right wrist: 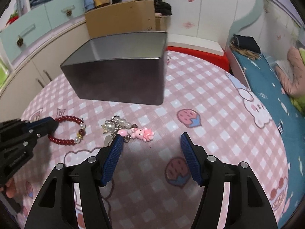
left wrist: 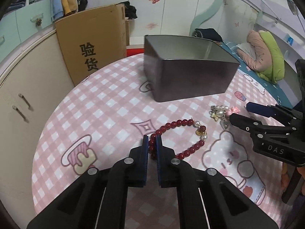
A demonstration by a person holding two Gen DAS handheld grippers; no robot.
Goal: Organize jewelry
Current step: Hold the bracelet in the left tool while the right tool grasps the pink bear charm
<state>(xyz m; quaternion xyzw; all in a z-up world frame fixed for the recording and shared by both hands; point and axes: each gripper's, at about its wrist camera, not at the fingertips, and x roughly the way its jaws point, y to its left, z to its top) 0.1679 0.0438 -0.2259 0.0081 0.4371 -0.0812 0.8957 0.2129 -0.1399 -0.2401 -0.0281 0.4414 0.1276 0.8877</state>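
Both fisheye views look forward and down, close over the pink checked tablecloth (left wrist: 114, 95), the left from the left side. Both share the grey metal open box (left wrist: 190, 80) (right wrist: 122, 80).

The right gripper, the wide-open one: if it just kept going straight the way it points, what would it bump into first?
Probably only the pink checked tablecloth. The right gripper is open and aims between the pearl charm keychain, off its left finger, and the metal tin further ahead on the left. Depth is hard to judge.

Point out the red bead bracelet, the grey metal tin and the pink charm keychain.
Red bead bracelet (left wrist: 183, 122): left wrist view, on its far beads.
Grey metal tin (right wrist: 122, 80): right wrist view, on its near wall.
Pink charm keychain (right wrist: 143, 133): right wrist view, on the pink figure.
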